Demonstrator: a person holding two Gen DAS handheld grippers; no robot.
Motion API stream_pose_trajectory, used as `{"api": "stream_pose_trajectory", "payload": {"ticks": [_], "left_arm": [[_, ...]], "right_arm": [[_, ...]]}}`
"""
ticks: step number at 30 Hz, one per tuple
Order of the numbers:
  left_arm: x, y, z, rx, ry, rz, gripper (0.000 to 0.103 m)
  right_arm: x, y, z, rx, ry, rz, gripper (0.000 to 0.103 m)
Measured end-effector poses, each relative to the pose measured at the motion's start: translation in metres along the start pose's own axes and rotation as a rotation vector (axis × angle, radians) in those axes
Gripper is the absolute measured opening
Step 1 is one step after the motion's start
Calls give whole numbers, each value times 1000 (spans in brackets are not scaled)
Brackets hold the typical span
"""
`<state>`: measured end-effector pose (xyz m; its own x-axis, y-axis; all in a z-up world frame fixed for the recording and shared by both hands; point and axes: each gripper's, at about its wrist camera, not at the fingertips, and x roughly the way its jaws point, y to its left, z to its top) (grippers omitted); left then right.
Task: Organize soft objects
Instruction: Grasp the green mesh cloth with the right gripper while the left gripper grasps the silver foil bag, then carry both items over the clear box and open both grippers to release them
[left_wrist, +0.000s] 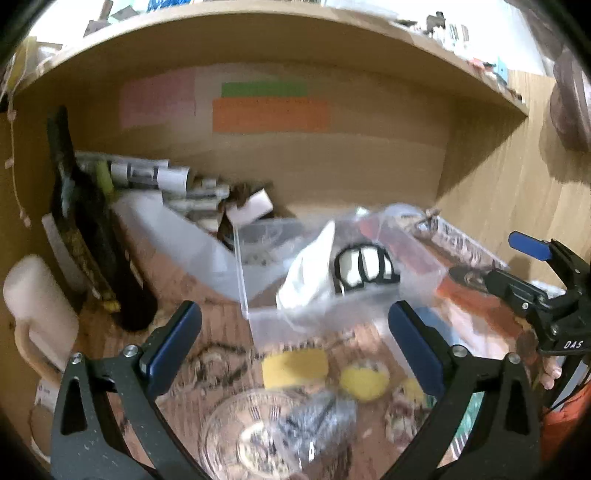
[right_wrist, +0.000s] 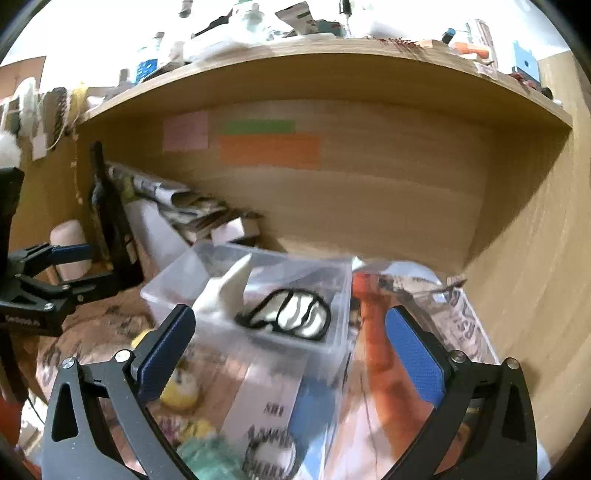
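A clear plastic bin (left_wrist: 245, 291) (right_wrist: 332, 347) stands on the desk and holds a white soft item with a black outlined pattern (left_wrist: 364, 271) (right_wrist: 295, 314) and a white cloth (left_wrist: 314, 273) (right_wrist: 225, 288). My left gripper (left_wrist: 295, 343) is open and empty just in front of the bin; it also shows at the left of the right wrist view (right_wrist: 79, 264). My right gripper (right_wrist: 291, 350) is open and empty, its fingers either side of the bin; it shows at the right of the left wrist view (left_wrist: 491, 258). Yellow soft pieces (left_wrist: 295, 367) (right_wrist: 181, 391) lie on the desk near me.
A clear glass bowl (left_wrist: 251, 439) sits close in front. A dark bottle (left_wrist: 99, 251), a white mug (left_wrist: 40, 306) and rolled papers (left_wrist: 155, 173) crowd the left. An orange item (right_wrist: 384, 354) and books (right_wrist: 280, 406) lie right. A shelf (left_wrist: 280, 40) overhangs; wooden wall stands right.
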<state>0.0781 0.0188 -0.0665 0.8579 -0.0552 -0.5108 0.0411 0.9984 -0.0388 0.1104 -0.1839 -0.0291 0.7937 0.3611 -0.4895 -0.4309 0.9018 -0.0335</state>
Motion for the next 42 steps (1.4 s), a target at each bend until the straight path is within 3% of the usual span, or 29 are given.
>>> {"api": "stream_pose_trajectory", "payload": {"ticks": [16, 19, 21, 24, 27, 33, 39, 42], "left_arm": [[22, -3, -83, -85, 198, 36, 102], [29, -7, -91, -85, 214, 30, 102], [33, -8, -94, -85, 222, 26, 102], [37, -7, -96, -101, 222, 11, 102], [40, -6, -97, -108, 230, -9, 82], [39, -8, -97, -102, 234, -44, 53], [28, -5, -92, -106, 211, -58, 39], [19, -3, -87, -105, 185, -51, 39]], "right_arm": [[3, 27, -90, 70, 254, 94, 101], [2, 26, -99, 90, 288, 109, 84], [3, 28, -104, 93, 311, 128, 65], [4, 32, -110, 78, 333, 152, 50], [4, 34, -112, 77, 333, 181, 34], [2, 30, -106, 95, 301, 170, 19], [-9, 20, -88, 109, 225, 150, 18], [-14, 13, -76, 126, 179, 145, 18]]}}
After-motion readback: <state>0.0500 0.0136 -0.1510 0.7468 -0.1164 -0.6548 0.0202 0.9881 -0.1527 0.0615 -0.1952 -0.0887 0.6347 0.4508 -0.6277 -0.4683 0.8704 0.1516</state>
